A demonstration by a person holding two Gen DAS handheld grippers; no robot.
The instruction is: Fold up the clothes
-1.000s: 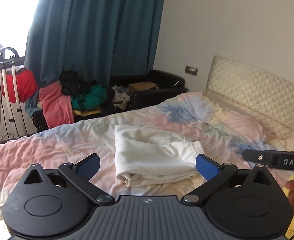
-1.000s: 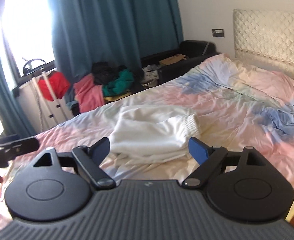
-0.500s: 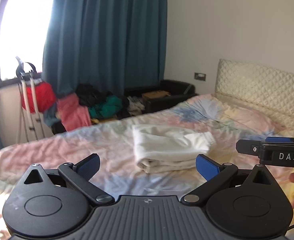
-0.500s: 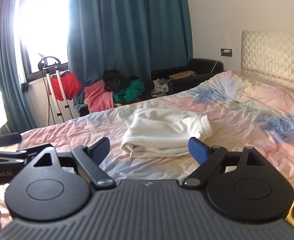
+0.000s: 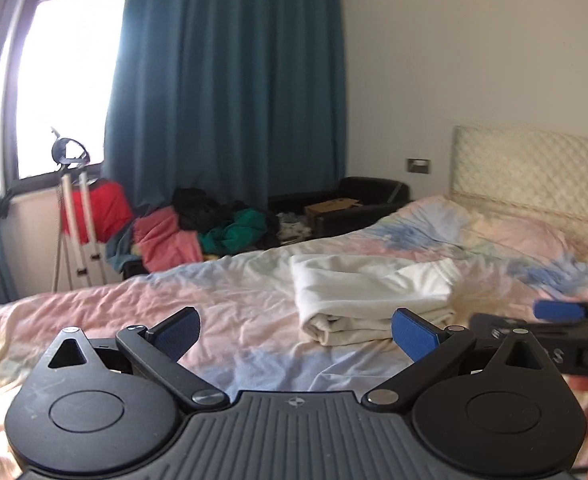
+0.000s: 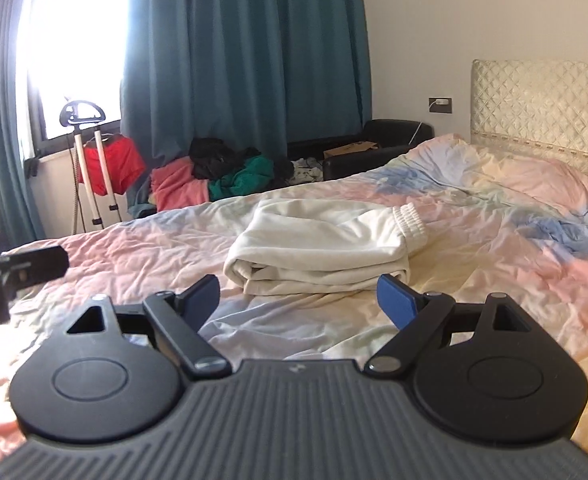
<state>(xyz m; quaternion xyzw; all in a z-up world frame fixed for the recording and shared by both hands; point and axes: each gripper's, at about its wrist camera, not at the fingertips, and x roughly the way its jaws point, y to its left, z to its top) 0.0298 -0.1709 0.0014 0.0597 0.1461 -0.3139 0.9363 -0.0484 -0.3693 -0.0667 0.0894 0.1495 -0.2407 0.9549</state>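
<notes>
While the folded cream fleece garment (image 6: 317,248) rests on the pastel bed (image 6: 493,248), both grippers (image 5: 295,330) (image 6: 297,298), spread wide and empty, should back away without snagging it.

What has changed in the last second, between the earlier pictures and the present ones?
Both claws have drawn back and up from the folded white sweatpants: the garment looks smaller and farther, and more window and curtain show. The left claw and right claw are open and empty as before; nothing was gripped or released. The sweatpants lie unchanged on the pastel bedsheet.
</notes>
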